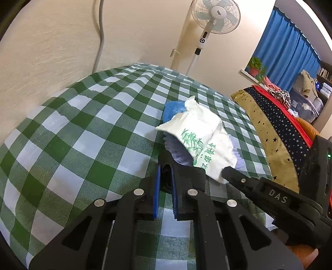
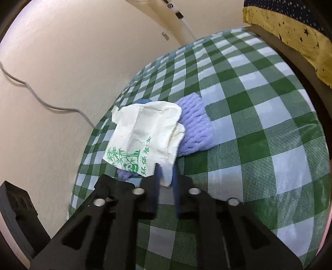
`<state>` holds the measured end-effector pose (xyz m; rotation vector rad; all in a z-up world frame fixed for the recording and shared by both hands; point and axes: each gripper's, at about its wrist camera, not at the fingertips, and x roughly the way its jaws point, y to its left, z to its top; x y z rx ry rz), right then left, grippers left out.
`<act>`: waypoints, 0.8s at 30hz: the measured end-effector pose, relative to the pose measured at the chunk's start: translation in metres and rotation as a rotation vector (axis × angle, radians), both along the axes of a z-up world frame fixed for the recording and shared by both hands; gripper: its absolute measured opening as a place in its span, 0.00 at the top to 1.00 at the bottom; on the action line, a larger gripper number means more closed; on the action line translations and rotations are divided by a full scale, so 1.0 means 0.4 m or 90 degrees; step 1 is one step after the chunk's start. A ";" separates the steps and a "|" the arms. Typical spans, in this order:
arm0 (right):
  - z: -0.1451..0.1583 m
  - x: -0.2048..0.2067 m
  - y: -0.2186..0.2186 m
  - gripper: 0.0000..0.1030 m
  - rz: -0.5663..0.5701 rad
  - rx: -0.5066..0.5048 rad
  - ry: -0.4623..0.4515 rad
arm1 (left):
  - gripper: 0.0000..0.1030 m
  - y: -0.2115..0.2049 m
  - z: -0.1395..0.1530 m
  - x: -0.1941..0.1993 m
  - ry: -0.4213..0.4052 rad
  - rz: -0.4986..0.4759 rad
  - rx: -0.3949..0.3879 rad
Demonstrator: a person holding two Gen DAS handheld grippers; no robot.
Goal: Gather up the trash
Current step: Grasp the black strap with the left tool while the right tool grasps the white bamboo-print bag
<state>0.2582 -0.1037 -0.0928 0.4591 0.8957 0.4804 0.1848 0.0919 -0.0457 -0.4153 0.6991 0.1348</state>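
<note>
A crumpled white paper wrapper with green bamboo print lies over a purple foam net and a blue scrap on the green checked tablecloth. My right gripper has its fingers on either side of the wrapper's near corner, which sits between the blue pads; it also shows in the left wrist view at the wrapper's edge. My left gripper is nearly shut, a narrow gap between its pads, empty, touching the net's near side.
A standing fan is by the far wall, with a grey cable running down it. A star-patterned cloth lies along the table's right side. A blue curtain and a potted plant are beyond.
</note>
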 end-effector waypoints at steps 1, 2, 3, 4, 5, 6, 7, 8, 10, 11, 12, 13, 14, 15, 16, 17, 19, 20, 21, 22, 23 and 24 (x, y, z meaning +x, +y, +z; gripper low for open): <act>0.003 -0.004 -0.001 0.95 0.000 0.000 -0.004 | 0.91 0.001 0.000 -0.001 0.001 0.000 -0.001; 0.009 -0.012 -0.002 0.96 -0.002 -0.004 -0.011 | 0.91 0.001 0.000 -0.001 0.001 0.000 -0.001; 0.013 -0.018 -0.004 0.96 -0.004 -0.007 -0.016 | 0.91 0.001 0.001 -0.002 -0.001 0.001 0.000; 0.017 -0.023 -0.007 0.97 -0.006 -0.011 -0.021 | 0.91 0.001 0.002 -0.004 -0.002 0.002 0.000; 0.025 -0.031 -0.009 0.98 -0.008 -0.014 -0.028 | 0.91 -0.003 0.002 -0.006 -0.003 0.002 0.001; 0.034 -0.038 -0.012 0.98 -0.010 -0.016 -0.035 | 0.91 -0.007 0.004 -0.008 -0.004 0.000 0.004; 0.040 -0.042 -0.015 0.99 -0.010 -0.018 -0.040 | 0.91 -0.010 0.006 -0.009 -0.005 -0.002 0.008; 0.050 -0.050 -0.017 0.99 -0.012 -0.023 -0.049 | 0.91 -0.013 0.009 -0.011 -0.008 -0.004 0.010; 0.069 -0.065 -0.019 0.99 -0.012 -0.029 -0.062 | 0.91 -0.018 0.018 -0.017 -0.014 -0.008 0.014; 0.082 -0.075 -0.021 0.99 -0.011 -0.033 -0.070 | 0.91 -0.021 0.027 -0.021 -0.019 -0.009 0.019; 0.089 -0.082 -0.023 0.99 -0.011 -0.035 -0.074 | 0.91 -0.022 0.032 -0.025 -0.023 -0.010 0.021; 0.097 -0.089 -0.024 0.99 -0.010 -0.037 -0.079 | 0.91 -0.023 0.037 -0.029 -0.026 -0.011 0.022; 0.108 -0.099 -0.026 0.99 -0.009 -0.038 -0.085 | 0.91 -0.022 0.044 -0.033 -0.030 -0.011 0.023; 0.116 -0.107 -0.029 0.99 -0.009 -0.039 -0.089 | 0.91 -0.021 0.048 -0.036 -0.031 -0.011 0.023; 0.125 -0.115 -0.034 0.99 -0.009 -0.039 -0.092 | 0.91 -0.021 0.053 -0.041 -0.034 -0.011 0.025; 0.135 -0.125 -0.036 0.99 -0.008 -0.040 -0.096 | 0.91 -0.021 0.056 -0.045 -0.035 -0.011 0.026; 0.151 -0.141 -0.037 0.99 -0.007 -0.044 -0.103 | 0.91 -0.024 0.065 -0.054 -0.039 -0.014 0.028; 0.161 -0.150 -0.039 0.99 -0.006 -0.045 -0.107 | 0.91 -0.028 0.070 -0.059 -0.041 -0.016 0.030; 0.172 -0.159 -0.041 0.99 -0.006 -0.046 -0.110 | 0.91 -0.032 0.077 -0.063 -0.044 -0.020 0.032; 0.178 -0.167 -0.043 0.99 -0.006 -0.045 -0.113 | 0.91 -0.038 0.083 -0.069 -0.047 -0.023 0.035; 0.189 -0.181 -0.047 0.99 -0.006 -0.047 -0.118 | 0.91 -0.044 0.088 -0.075 -0.050 -0.026 0.037; 0.197 -0.190 -0.048 0.99 -0.006 -0.048 -0.121 | 0.91 -0.048 0.091 -0.079 -0.052 -0.029 0.039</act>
